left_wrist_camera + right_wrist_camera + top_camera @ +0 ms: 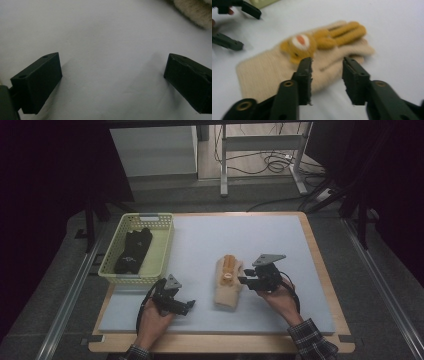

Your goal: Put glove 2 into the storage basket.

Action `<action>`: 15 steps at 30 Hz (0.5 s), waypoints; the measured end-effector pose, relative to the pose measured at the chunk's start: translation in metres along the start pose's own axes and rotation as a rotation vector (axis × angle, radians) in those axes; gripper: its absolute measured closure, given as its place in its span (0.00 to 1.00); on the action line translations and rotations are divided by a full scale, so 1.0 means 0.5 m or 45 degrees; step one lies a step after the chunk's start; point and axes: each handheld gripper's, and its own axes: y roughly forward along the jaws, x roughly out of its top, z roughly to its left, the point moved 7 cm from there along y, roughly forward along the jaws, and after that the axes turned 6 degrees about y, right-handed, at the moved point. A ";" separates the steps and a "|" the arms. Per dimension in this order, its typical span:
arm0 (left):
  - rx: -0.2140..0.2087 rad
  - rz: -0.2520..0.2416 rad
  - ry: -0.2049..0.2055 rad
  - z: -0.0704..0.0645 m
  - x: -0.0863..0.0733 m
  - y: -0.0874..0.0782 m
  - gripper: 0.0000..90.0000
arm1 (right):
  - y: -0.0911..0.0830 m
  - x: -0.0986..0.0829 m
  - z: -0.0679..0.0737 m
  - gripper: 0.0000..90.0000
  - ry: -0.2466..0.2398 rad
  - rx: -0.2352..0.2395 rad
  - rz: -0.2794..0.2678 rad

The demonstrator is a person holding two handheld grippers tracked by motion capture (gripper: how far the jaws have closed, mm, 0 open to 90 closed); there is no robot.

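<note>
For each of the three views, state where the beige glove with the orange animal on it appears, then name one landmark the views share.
High view: the beige glove lies mid-table on the pale mat, between the two hand-held grippers.
Left gripper view: a fuzzy beige edge at the top right corner, probably the glove.
Right gripper view: centre, just beyond the open jaws.
Shared landmark: the pale mat.

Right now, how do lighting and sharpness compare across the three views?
High view: dim, dark surroundings, yet the beige glove reads clearly. Left gripper view: bright, washed-out mat, soft shadows beside the jaws. Right gripper view: the glove is blurred, the right gripper sharper.
</note>
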 end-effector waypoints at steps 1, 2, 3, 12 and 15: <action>0.000 0.000 -0.001 0.000 0.000 0.000 0.02 | -0.001 -0.005 -0.003 0.72 0.005 -0.004 0.001; 0.000 0.000 -0.001 0.000 0.000 0.000 0.02 | -0.002 -0.010 -0.007 0.74 0.014 -0.008 -0.001; 0.000 0.000 -0.001 0.000 0.000 0.000 0.02 | -0.003 -0.012 -0.012 0.76 0.020 -0.014 -0.004; 0.000 0.000 -0.002 0.000 0.000 0.000 0.02 | 0.036 0.014 -0.055 0.79 0.043 -0.090 -0.019; 0.000 0.000 -0.001 0.000 0.000 0.000 0.02 | 0.066 0.019 -0.073 0.79 0.032 -0.138 0.014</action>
